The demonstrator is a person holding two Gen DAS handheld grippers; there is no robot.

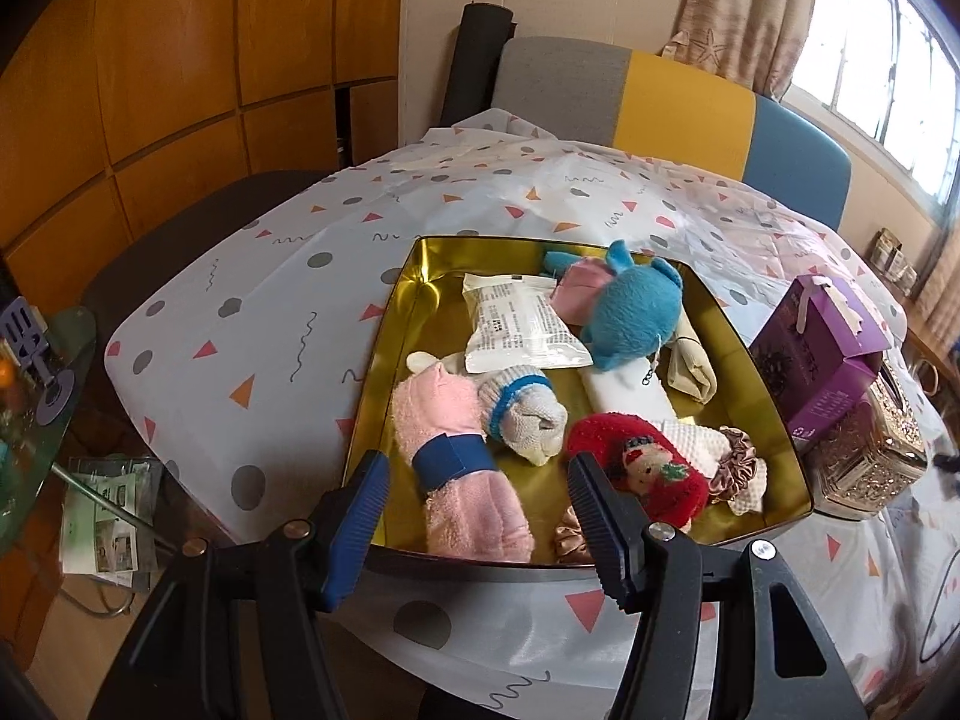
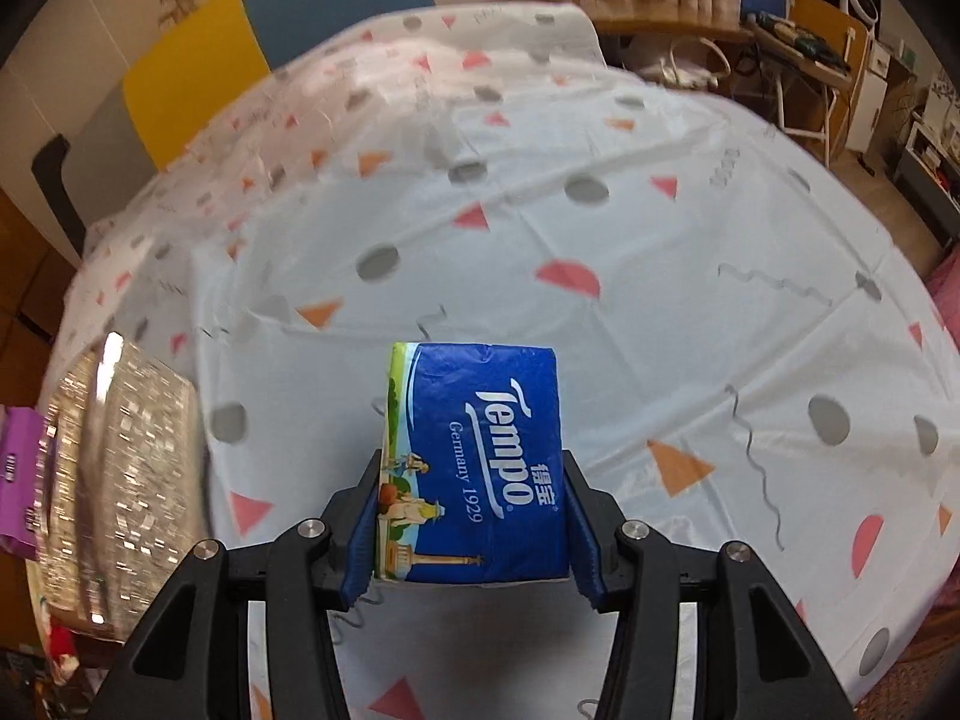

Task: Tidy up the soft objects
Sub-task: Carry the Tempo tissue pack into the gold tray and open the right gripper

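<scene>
- Patterned tablecloth [image 2: 600, 330] over a table; padded chair backs behind, window to one side in the left wrist view.
- Right gripper [image 2: 471, 531]: fingers clamped on a blue tissue pack [image 2: 480, 456], one pad on each long side, pack held above the cloth.
- Pack looks light and squashy, with a slick plastic wrap. Judged: it could slide if the squeeze eases. The grip across the middle of its sides seems sound.
- Left gripper [image 1: 480, 516]: fingers spread apart, holding nothing, hovering at the near edge of the gold tin tray [image 1: 384, 384].
- Tray count, as far as visible: one pink rolled towel [image 1: 462, 468] with a blue band, one grey knit sock [image 1: 528, 420], one red doll [image 1: 642, 468], one blue plush [image 1: 636, 312], one white sealed packet [image 1: 516, 324]. Several smaller cloth pieces overlap; their number is not certain.
- Beside the tray: one purple box [image 1: 822, 360], one glittery box [image 1: 870, 450].
- Judged: tissue pack is bound for the tray.
</scene>
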